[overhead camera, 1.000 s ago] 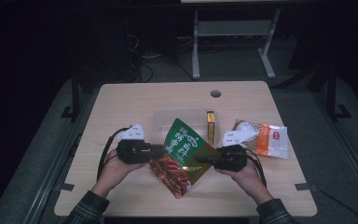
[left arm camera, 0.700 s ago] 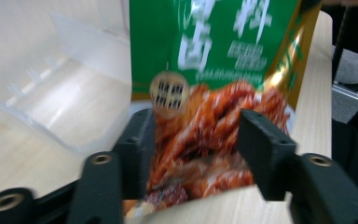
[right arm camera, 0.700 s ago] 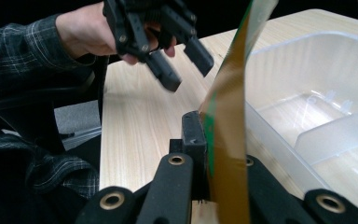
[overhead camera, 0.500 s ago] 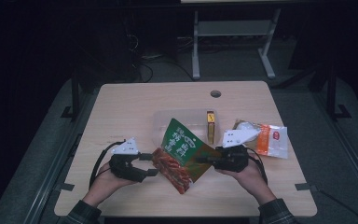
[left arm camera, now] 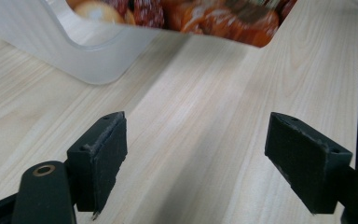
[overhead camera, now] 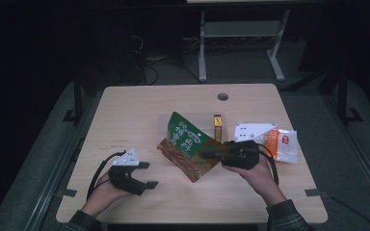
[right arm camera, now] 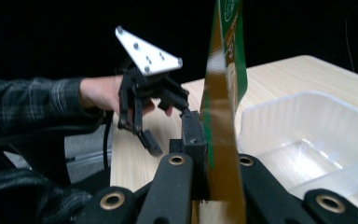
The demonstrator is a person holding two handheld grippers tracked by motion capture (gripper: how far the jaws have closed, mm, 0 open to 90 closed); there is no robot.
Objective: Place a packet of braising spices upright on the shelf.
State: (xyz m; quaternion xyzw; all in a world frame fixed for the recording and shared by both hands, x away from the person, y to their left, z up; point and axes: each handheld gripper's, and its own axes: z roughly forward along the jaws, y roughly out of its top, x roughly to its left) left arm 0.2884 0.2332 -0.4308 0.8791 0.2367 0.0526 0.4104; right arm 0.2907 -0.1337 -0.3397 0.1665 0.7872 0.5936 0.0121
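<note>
Now the left hand-held gripper sits low near the front edge of the tabletop, with a hand wrapped around it. Its jaws have just been opening and stand wide apart, with nothing between them, only bare wood. A grey three-cornered plate rides on top of it.

A bit farther in, the right hand-held gripper is squeezed shut on one edge of the bag. The bag is green on top, with a picture of red-brown food lower down. It hangs tilted just above the tabletop, near the middle, well apart from the left hand-held gripper. Seen along the right jaws, the bag stands up thin between them, and the left hand-held gripper is off behind it.

Right behind the bag is a clear tub. Beside the tub lies a small yellow stick. To the right lies a white and orange packet. Farther back there is a round hole in the tabletop.
</note>
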